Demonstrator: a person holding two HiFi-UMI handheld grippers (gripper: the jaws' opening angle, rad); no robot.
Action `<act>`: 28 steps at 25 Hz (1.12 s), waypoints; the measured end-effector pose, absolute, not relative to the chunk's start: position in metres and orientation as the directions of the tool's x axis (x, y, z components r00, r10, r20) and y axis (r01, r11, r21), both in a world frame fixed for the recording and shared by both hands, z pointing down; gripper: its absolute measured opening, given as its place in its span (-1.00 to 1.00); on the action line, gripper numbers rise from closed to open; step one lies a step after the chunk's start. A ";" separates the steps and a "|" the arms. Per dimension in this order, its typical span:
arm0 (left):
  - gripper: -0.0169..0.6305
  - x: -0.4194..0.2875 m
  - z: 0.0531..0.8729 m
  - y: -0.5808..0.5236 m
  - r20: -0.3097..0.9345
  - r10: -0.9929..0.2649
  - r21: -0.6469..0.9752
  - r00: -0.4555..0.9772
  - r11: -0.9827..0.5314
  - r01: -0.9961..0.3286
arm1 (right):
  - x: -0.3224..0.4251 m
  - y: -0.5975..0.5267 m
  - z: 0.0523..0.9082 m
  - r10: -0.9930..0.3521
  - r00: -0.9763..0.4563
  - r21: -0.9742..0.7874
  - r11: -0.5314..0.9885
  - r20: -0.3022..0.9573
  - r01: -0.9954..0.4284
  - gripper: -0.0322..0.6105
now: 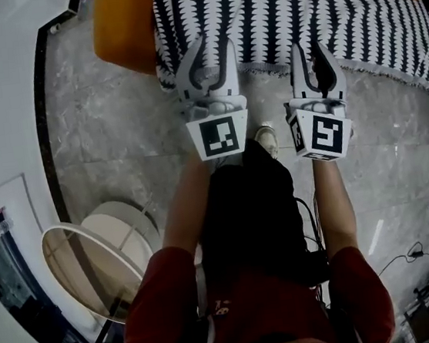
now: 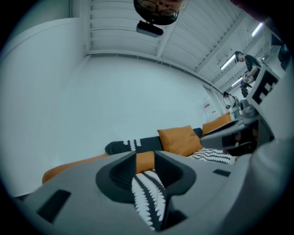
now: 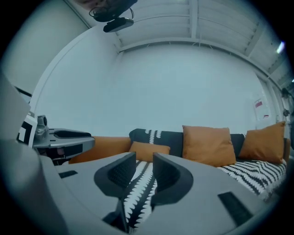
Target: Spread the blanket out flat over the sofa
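black-and-white blanket (image 1: 294,2) pinched by left hand-held gripper (image 1: 213,44) and right hand-held gripper (image 1: 311,52).

Sofa (image 1: 123,30), at the far side of the floor (image 1: 119,155) from the person: blanket (image 1: 295,9) on its seat, covering the right part, leaving the left end bare, near edge hanging over the front. Left gripper (image 1: 215,46) and right gripper (image 1: 310,54) side by side at that near edge (the left one by the blanket's left corner), a fold of blanket between each pair of jaws. Behind the blanket, against the backrest (image 3: 138,137): small cushion (image 3: 149,150) at left, larger cushion (image 3: 206,144) beside it, third cushion (image 3: 264,140) rightmost; on the floor, round table (image 1: 80,276) to the person's left, cables (image 1: 411,259) to the right.
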State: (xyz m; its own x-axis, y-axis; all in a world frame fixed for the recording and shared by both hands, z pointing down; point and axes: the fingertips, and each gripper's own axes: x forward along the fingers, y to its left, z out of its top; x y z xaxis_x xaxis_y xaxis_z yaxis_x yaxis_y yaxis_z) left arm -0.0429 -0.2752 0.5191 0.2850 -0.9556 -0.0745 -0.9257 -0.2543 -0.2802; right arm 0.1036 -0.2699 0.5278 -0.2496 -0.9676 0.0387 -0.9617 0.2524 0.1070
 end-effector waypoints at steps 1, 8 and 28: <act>-0.60 -0.038 0.507 -0.280 -0.066 -0.954 -0.280 0.291 -0.262 -0.923 | 0.107 -0.274 0.514 -0.967 -0.250 0.111 0.254 0.045 -0.961 -0.53; -0.60 -0.019 0.403 -0.292 -0.038 -0.941 -0.284 0.337 -0.313 -0.906 | 0.114 -0.298 0.400 -0.969 -0.243 0.107 0.247 0.048 -0.963 -0.52; -0.59 0.017 0.062 -0.340 -0.082 -0.954 -0.075 0.290 -0.284 -0.956 | 0.175 -0.328 0.050 -0.971 -0.238 0.088 0.238 0.003 -0.967 -0.52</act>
